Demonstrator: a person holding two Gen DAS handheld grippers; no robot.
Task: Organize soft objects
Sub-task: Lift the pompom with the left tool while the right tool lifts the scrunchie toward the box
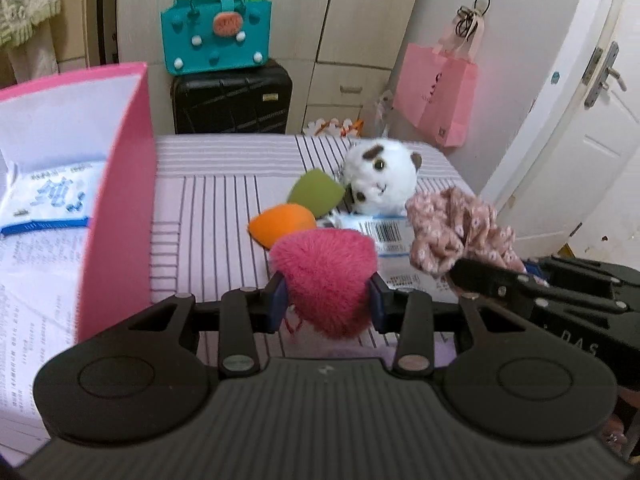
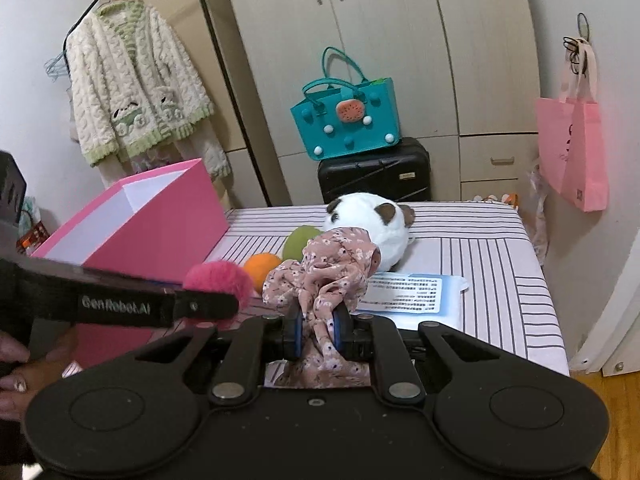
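Observation:
My left gripper (image 1: pixel 327 300) is shut on a fluffy magenta pompom (image 1: pixel 326 276), held just above the striped table (image 1: pixel 224 208). My right gripper (image 2: pixel 318 330) is shut on a pink floral scrunchie (image 2: pixel 328 268), which bunches up over its fingers. An orange sponge (image 1: pixel 282 224) and a green sponge (image 1: pixel 316 191) lie on the table beyond the pompom. Behind them sits a white panda plush (image 1: pixel 380 176). An open pink box (image 2: pixel 140 220) stands at the left, with a white packet (image 1: pixel 52 196) inside it.
A flat white and blue packet (image 2: pixel 412 294) lies on the table under the scrunchie. A black suitcase (image 2: pixel 376 170) with a teal bag (image 2: pixel 348 120) on it stands behind the table. A pink paper bag (image 2: pixel 572 152) hangs at the right wall. A hand (image 2: pixel 16 376) shows at lower left.

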